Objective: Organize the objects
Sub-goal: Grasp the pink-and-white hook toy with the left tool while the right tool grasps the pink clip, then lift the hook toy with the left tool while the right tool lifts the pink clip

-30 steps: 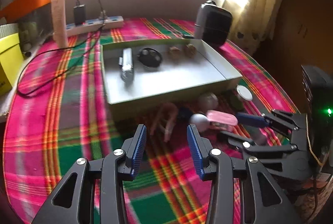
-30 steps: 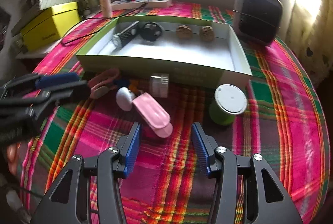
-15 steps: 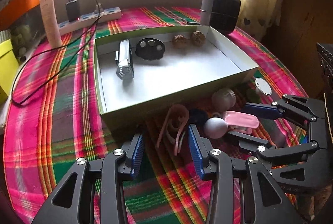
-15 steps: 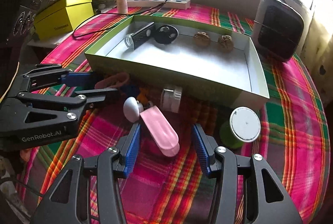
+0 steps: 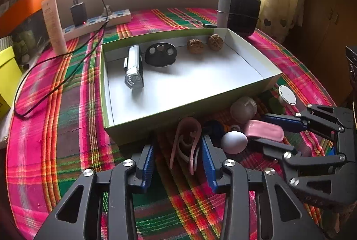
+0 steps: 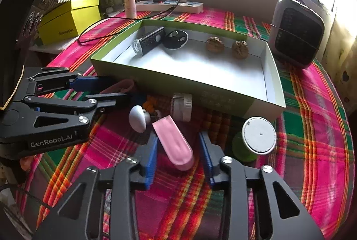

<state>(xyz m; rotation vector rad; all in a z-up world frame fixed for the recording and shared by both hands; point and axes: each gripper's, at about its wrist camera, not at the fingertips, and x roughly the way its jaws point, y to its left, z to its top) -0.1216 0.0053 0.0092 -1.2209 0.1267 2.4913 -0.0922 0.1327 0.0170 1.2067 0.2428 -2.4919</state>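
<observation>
1. The left gripper stands apart around the pink clip, which lies on the cloth between its fingers, just short of the box ahead. The curled clip is springy, so a closing squeeze could likely flip it out sideways.
2. The right gripper is also apart, its fingers flanking the pink case. The case lies slanted across the gap, so closing may catch one end only and swing it.
3. The egg sits just ahead-left of the right gripper, beside the case, so a swing could nudge it into a roll.
4. The two tools work near each other, and lifting together risks a knock.
5. The right view alone shows the spool clearly, to the right of its fingers, and the case's slant. The left view alone shows the clip's whole curl, and the torch, the black disc and the walnuts from above in the box.
</observation>
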